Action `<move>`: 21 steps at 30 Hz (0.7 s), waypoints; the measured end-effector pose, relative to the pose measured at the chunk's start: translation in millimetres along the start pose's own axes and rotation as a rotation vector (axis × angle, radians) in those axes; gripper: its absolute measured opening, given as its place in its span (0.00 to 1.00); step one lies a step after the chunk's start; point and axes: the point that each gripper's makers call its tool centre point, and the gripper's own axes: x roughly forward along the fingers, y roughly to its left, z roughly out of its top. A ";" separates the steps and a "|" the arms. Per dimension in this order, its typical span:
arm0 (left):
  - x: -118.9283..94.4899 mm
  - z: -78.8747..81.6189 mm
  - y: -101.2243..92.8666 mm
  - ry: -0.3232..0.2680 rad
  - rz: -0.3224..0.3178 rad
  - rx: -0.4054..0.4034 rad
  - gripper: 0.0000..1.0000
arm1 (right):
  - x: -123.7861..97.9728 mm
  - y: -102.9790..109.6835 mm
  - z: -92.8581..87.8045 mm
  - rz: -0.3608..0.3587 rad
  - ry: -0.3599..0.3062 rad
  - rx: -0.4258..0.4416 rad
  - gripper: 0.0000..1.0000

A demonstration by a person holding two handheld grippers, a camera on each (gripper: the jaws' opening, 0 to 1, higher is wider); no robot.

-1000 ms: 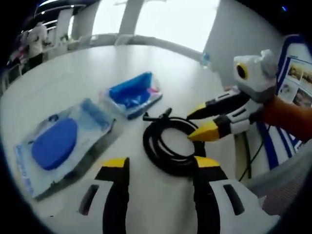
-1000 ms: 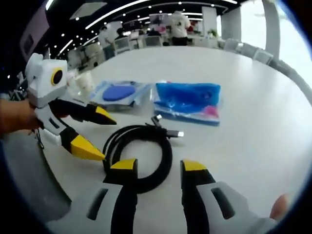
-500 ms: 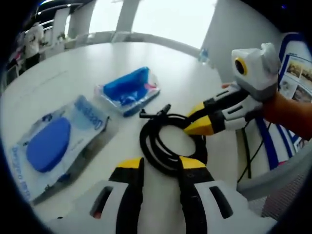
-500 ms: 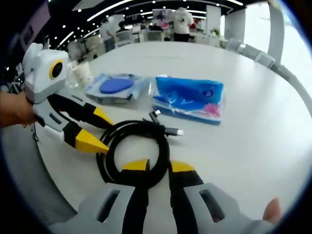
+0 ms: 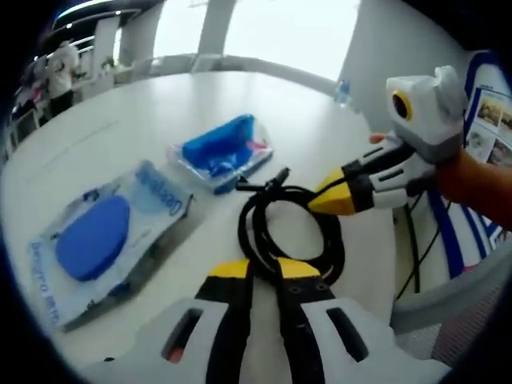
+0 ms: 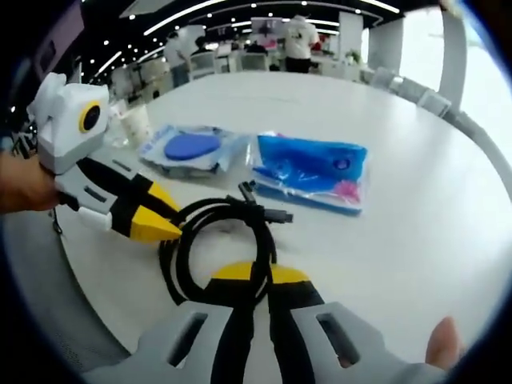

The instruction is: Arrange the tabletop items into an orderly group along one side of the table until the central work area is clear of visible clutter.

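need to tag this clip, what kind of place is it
Probably an open-plan office or lab hall: a large white round table, rows of ceiling lights, and people standing among desks and chairs in the background.

right tongs pinching black cable coil | left tongs gripping coil's far side

L gripper fingers nearly closed, R gripper fingers closed, both low

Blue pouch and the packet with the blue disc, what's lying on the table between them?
Nothing: in the left gripper view a bare strip of white table separates the blue pouch from the disc packet.
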 end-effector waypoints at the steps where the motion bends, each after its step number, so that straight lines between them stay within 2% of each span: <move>1: -2.0 0.3 0.7 -0.003 0.004 0.000 0.07 | -0.1 1.0 1.5 0.002 -0.002 -0.002 0.05; 9: -19.3 -4.0 8.2 -0.009 0.025 -0.005 0.06 | 7.2 17.2 17.8 0.032 -0.015 -0.036 0.04; 13: -21.5 -8.3 13.0 -0.001 0.033 -0.024 0.06 | 12.9 21.5 18.6 0.045 -0.008 -0.053 0.04; 21: -15.0 -10.8 8.0 0.025 0.017 -0.052 0.08 | 21.8 14.5 13.1 0.045 0.037 -0.074 0.04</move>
